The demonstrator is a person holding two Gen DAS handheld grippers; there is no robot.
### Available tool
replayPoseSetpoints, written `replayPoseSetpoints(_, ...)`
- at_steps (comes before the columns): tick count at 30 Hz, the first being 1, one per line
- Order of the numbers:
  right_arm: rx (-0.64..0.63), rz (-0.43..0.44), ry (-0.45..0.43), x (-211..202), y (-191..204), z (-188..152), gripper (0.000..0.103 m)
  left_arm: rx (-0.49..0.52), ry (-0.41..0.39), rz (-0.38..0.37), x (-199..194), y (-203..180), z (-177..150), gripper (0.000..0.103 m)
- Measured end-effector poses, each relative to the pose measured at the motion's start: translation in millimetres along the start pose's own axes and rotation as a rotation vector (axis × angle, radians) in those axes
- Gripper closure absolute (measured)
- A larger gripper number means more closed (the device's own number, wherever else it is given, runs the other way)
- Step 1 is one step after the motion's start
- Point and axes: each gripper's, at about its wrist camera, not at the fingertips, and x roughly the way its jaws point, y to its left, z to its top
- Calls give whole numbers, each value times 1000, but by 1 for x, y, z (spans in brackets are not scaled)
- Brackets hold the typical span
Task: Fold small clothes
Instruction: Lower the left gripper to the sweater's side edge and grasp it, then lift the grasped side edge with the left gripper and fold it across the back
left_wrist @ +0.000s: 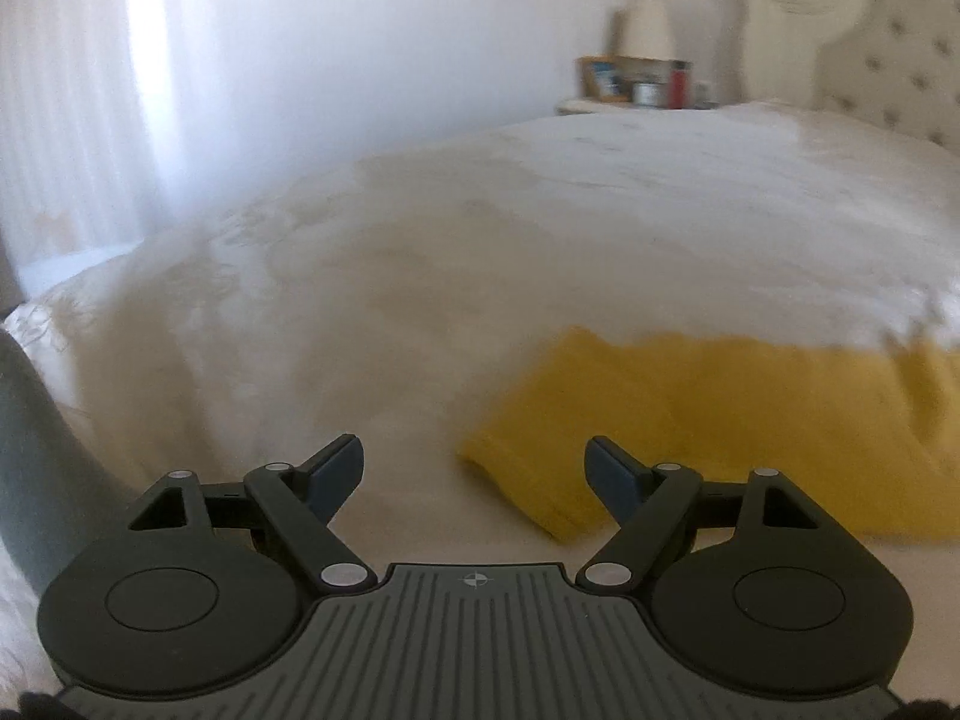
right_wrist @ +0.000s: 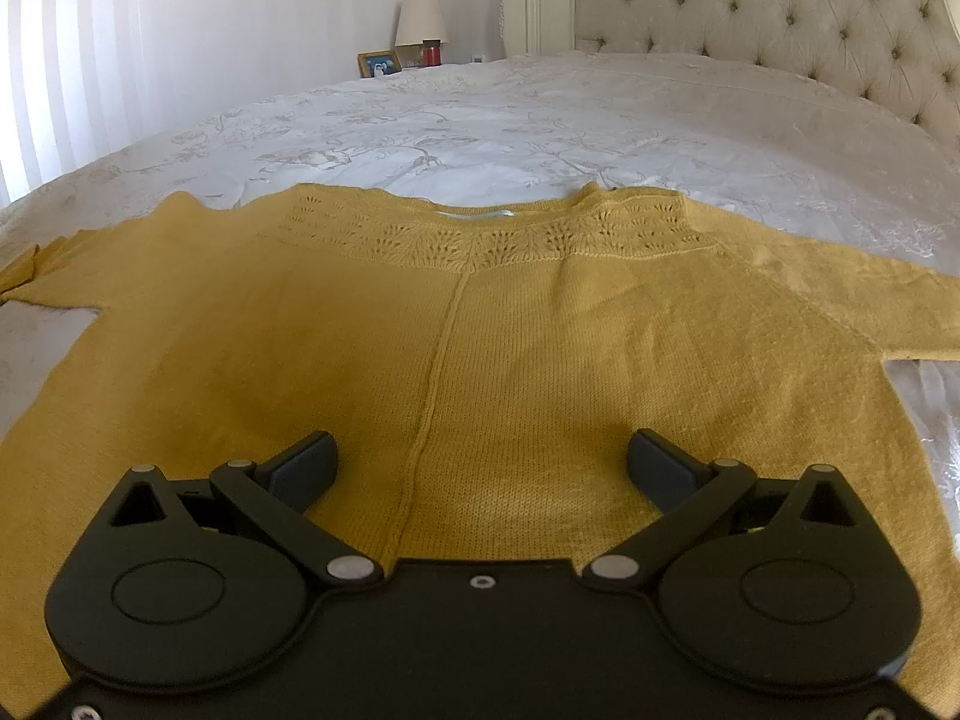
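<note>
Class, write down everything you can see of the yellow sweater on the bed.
The yellow sweater is a mustard knit with a lace-patterned yoke, a round neckline and a raised seam down its middle. It lies flat and unfolded on the white bedspread, neck toward the headboard, both sleeves spread sideways. Neither gripper holds it.

The left gripper (left_wrist: 474, 468) points forward and down. Its two dark fingers (left_wrist: 336, 474) stand wide apart, and nothing sits between them. They touch nothing. The picture from this gripper is blurry.

The right gripper (right_wrist: 483, 468) also points forward and down. Its fingers (right_wrist: 306, 468) stand wide apart too, one on the left and one on the right. Nothing is pinched between them. This picture is sharp. No hand or sleeve can be seen clearly.
</note>
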Motion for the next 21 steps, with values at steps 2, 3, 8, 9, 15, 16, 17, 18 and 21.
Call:
replayPoseSetpoints(2,0,0,0,0,0,0,0,69,-18,-41,-7,-16,-8,22)
replayPoseSetpoints(3,0,0,0,0,0,0,0,128,-19,-44,-8,-26,-11,22)
replayPoseSetpoints(8,0,0,0,0,0,0,0,251,-50,7,6,-51,-7,22)
replayPoseSetpoints(9,0,0,0,0,0,0,0,249,-52,14,13,-51,-5,22)
replayPoseSetpoints(15,4,3,0,0,-1,0,0,287,8,81,41,-51,-7,25)
replayPoseSetpoints(16,5,4,-1,0,-1,-1,0,278,8,72,42,-50,-7,38)
replayPoseSetpoints(17,6,5,-1,0,-1,-1,0,262,13,54,43,-47,-5,57)
replayPoseSetpoints(18,6,5,-1,0,-1,-1,0,247,16,41,39,-45,-4,64)
replayPoseSetpoints(21,8,6,-2,0,-1,-1,0,172,26,-5,37,-34,4,82)
